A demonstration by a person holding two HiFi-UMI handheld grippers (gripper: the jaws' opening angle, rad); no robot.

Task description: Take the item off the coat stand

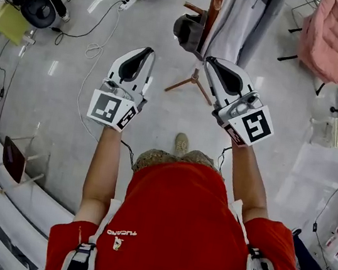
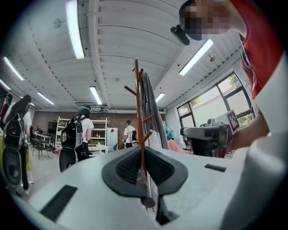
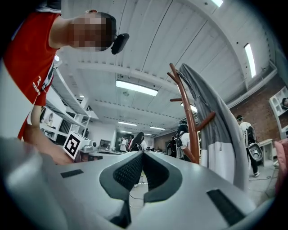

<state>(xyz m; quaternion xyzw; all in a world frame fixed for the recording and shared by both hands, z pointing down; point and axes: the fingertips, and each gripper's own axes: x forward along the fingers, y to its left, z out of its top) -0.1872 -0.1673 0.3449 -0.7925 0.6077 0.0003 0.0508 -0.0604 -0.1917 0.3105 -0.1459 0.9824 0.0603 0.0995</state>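
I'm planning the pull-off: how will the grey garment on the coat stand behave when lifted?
The grey garment hangs in long folds, so it is probably floppy and will sag when lifted. It drapes over the top pegs of the coat stand, so it may snag. The thin legs suggest the stand could tip.

The room is brightly and evenly lit by ceiling tubes and daylight through windows. Glare streaks are reflected on the floor. Strong fisheye bending and dark corners are seen in both gripper views.
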